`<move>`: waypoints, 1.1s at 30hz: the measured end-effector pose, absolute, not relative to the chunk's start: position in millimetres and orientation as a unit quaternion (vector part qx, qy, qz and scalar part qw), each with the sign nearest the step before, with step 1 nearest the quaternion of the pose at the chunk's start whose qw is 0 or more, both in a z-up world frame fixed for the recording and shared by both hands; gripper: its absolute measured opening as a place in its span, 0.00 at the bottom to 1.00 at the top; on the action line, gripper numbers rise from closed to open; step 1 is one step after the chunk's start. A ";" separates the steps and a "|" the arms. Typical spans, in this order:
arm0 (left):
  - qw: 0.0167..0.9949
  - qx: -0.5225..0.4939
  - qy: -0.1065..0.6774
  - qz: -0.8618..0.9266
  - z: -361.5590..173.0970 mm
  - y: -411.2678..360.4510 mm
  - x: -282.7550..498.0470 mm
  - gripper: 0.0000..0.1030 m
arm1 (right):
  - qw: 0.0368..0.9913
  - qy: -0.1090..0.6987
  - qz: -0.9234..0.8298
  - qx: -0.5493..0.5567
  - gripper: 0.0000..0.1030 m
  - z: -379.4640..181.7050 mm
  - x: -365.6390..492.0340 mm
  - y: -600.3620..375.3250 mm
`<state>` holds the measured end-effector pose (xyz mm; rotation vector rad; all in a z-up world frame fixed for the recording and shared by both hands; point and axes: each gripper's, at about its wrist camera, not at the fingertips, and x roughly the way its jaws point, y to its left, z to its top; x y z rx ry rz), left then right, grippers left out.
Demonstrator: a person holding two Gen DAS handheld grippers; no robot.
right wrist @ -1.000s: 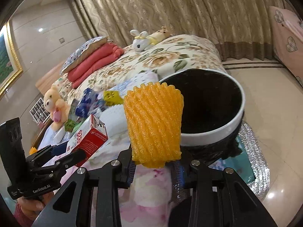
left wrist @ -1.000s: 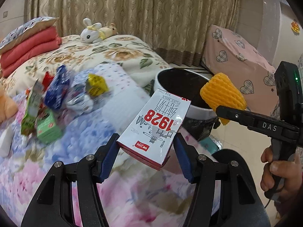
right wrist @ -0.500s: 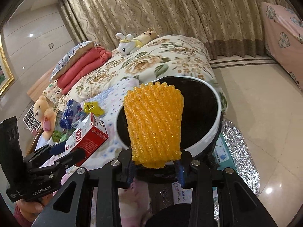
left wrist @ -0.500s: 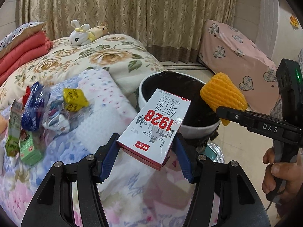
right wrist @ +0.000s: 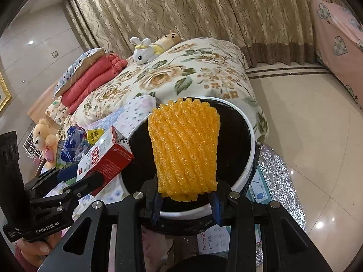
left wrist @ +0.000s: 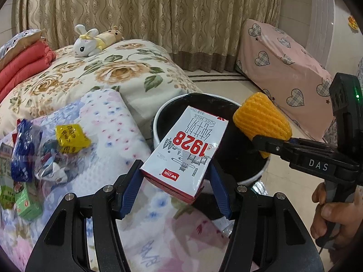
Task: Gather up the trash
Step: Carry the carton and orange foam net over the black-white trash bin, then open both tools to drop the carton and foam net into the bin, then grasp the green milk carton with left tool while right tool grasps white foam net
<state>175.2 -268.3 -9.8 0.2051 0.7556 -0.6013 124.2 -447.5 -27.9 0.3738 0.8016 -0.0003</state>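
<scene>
The left gripper [left wrist: 175,179] clamped the milk carton [left wrist: 185,150] by its stiff side walls; the right gripper [right wrist: 185,200] pinched a foam sleeve [right wrist: 185,147] — light, crushable — above the bin [right wrist: 248,133].

We see our left hand-held gripper [left wrist: 175,182] clamping a milk carton [left wrist: 186,154] above the bin's white rim [left wrist: 158,115], while our right hand-held gripper [left wrist: 261,139] grips orange foam netting [left wrist: 261,119] beside it over the bin.
</scene>
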 end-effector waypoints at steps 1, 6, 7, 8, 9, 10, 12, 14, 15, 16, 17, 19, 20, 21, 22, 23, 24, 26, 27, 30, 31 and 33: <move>0.880 0.099 0.363 -0.289 -10.0 -269.7 176.7 0.56 | 0.903 0.389 0.000 0.181 0.35 -28.1 125.0 -448.0; 0.878 0.100 0.366 -0.292 -9.4 -278.0 183.1 0.56 | 0.901 0.395 -0.001 0.180 0.36 -29.9 131.1 -451.6; 0.878 0.100 0.366 -0.291 -9.4 -279.0 183.7 0.56 | 0.900 0.397 -0.001 0.181 0.36 -30.2 132.0 -452.4; 0.878 0.101 0.367 -0.291 -9.6 -280.0 184.5 0.56 | 0.899 0.398 -0.002 0.182 0.36 -30.6 133.2 -452.8; 0.877 0.100 0.368 -0.292 -9.8 -280.7 185.4 0.57 | 0.899 0.399 -0.003 0.180 0.36 -30.8 134.1 -452.9; 0.877 0.100 0.368 -0.292 -10.0 -281.0 186.1 0.57 | 0.898 0.401 -0.003 0.179 0.37 -30.9 135.4 -453.1; 0.877 0.101 0.368 -0.291 -9.9 -282.1 188.0 0.57 | 0.897 0.404 -0.003 0.178 0.37 -31.5 138.7 -453.9; 0.877 0.099 0.370 -0.291 -10.2 -283.4 190.3 0.57 | 0.897 0.406 -0.003 0.176 0.37 -31.8 141.0 -454.3; 0.876 0.098 0.371 -0.292 -10.4 -283.9 191.5 0.57 | 0.896 0.408 -0.005 0.176 0.37 -32.2 142.3 -454.8; 0.875 0.096 0.373 -0.293 -10.5 -284.5 193.0 0.57 | 0.896 0.408 -0.005 0.176 0.37 -32.5 143.3 -455.2; 0.874 0.094 0.374 -0.295 -10.6 -284.9 194.1 0.57 | 0.895 0.409 -0.006 0.175 0.37 -32.4 144.2 -455.5; 0.873 0.093 0.375 -0.298 -10.7 -286.5 195.7 0.57 | 0.896 0.409 -0.009 0.175 0.37 -32.5 145.1 -456.6; 0.873 0.095 0.374 -0.298 -10.6 -287.4 195.3 0.57 | 0.895 0.409 -0.011 0.175 0.39 -32.7 145.6 -457.3; 0.874 0.096 0.372 -0.298 -10.5 -288.2 194.6 0.57 | 0.895 0.409 -0.013 0.176 0.43 -32.9 145.6 -457.7; 0.874 0.096 0.372 -0.299 -10.6 -288.1 194.3 0.58 | 0.895 0.409 -0.015 0.178 0.45 -33.0 145.4 -458.8; 0.874 0.093 0.372 -0.299 -10.6 -287.5 193.8 0.62 | 0.894 0.409 -0.016 0.181 0.56 -32.6 145.5 -459.6; 0.875 0.089 0.371 -0.297 -10.4 -286.3 193.7 0.66 | 0.895 0.406 -0.017 0.186 0.67 -31.9 144.5 -460.6; 0.879 0.077 0.367 -0.293 -9.8 -281.3 192.0 0.72 | 0.897 0.401 -0.021 0.187 0.73 -30.0 142.9 -460.6; 0.880 0.071 0.367 -0.293 -9.9 -277.9 190.3 0.72 | 0.898 0.399 -0.021 0.187 0.73 -29.2 142.4 -460.5; 0.883 0.059 0.369 -0.284 -11.0 -268.2 185.9 0.73 | 0.899 0.394 -0.021 0.189 0.78 -26.6 139.4 -458.5; 0.885 0.056 0.368 -0.280 -11.5 -263.7 183.3 0.73 | 0.901 0.390 -0.021 0.190 0.79 -25.4 137.6 -456.9; 0.887 0.048 0.369 -0.275 -13.2 -254.1 178.1 0.73 | 0.903 0.386 -0.020 0.190 0.81 -23.6 135.3 -452.6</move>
